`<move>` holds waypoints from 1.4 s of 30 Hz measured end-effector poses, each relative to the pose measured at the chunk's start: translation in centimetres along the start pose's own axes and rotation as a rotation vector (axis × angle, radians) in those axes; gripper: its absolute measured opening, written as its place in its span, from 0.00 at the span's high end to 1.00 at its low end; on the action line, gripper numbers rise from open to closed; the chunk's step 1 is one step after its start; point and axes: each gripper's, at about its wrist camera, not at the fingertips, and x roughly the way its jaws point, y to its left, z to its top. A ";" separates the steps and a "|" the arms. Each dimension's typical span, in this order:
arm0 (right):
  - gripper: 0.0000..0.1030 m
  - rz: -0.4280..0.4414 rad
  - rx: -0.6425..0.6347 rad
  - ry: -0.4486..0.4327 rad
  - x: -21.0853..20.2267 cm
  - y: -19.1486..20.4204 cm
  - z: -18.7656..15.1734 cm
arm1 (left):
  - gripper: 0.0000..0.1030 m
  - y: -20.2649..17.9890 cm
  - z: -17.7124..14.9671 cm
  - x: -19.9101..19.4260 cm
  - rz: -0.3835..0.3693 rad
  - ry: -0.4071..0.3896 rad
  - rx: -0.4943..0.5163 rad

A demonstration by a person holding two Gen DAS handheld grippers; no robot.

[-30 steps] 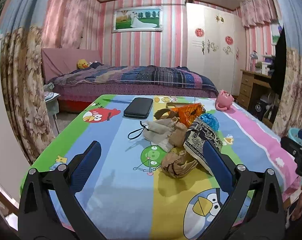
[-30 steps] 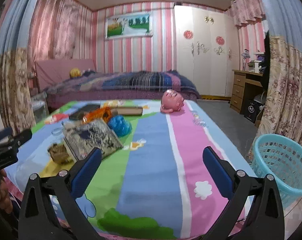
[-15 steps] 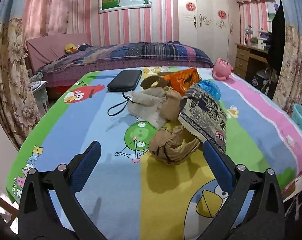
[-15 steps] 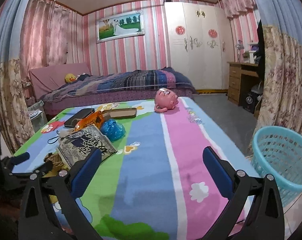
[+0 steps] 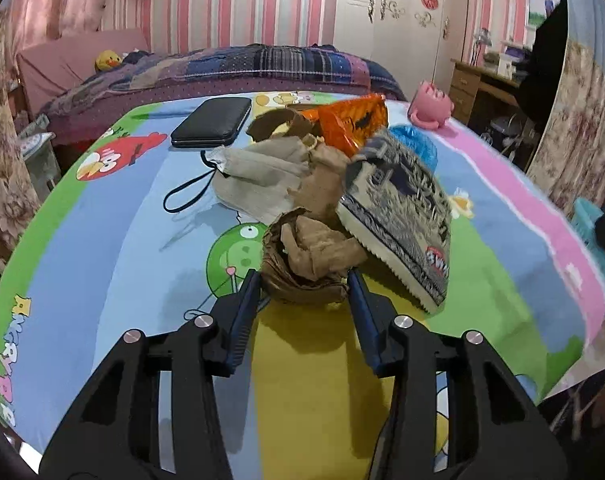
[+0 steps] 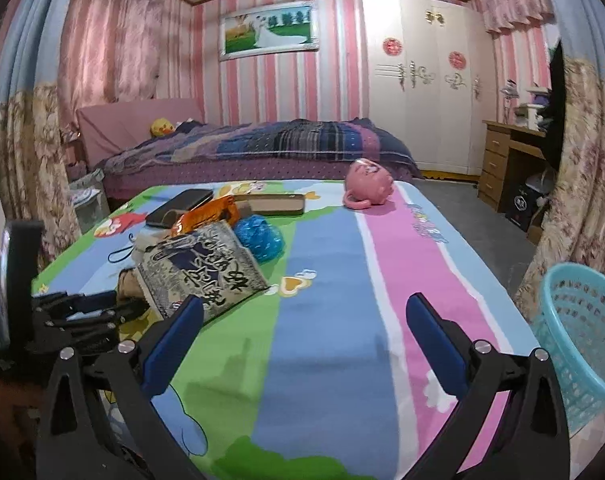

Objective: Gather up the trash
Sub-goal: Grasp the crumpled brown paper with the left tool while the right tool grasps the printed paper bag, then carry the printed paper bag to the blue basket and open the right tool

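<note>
A crumpled brown paper ball (image 5: 310,260) lies at the near end of a trash heap on the cartoon-print table (image 5: 114,248). My left gripper (image 5: 303,276) is closing on the ball, and its blue pads touch both sides. Behind the ball lie a patterned grey snack bag (image 5: 402,208), an orange wrapper (image 5: 350,124), a blue plastic wad (image 5: 416,146) and beige crumpled paper (image 5: 258,172). My right gripper (image 6: 304,308) hangs open over the blue and pink stripes with nothing between its fingers. The snack bag (image 6: 202,272) lies to its left.
A teal mesh basket (image 6: 578,340) stands on the floor off the table's right edge. A black case (image 5: 212,122) with a wrist loop and a pink pig toy (image 6: 368,184) sit farther back. A bed, a wardrobe and a desk fill the room behind.
My left gripper moved forward and down to the brown paper ball, and its jaws narrowed from wide open to the ball's sides. The right gripper's view shifted slightly; its jaws stay open.
</note>
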 end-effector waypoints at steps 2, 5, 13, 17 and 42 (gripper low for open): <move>0.04 0.013 -0.008 0.011 0.6 0.8 0.1 | 0.58 0.7 0.4 -0.7 0.002 -0.020 -0.014; 0.04 0.037 -0.025 0.021 1.2 2.0 0.3 | 0.59 1.9 1.0 -1.7 0.008 -0.029 -0.015; 0.04 0.094 -0.056 0.032 2.3 5.2 0.9 | 0.59 4.5 2.1 -3.1 0.048 -0.025 -0.008; 0.04 0.120 -0.077 0.050 3.5 7.3 1.0 | 0.59 6.7 2.2 -3.6 0.107 -0.043 -0.084; 0.88 -0.109 -0.303 0.018 3.9 13.8 -0.4 | 0.59 9.2 2.4 -6.5 0.082 -0.190 -0.186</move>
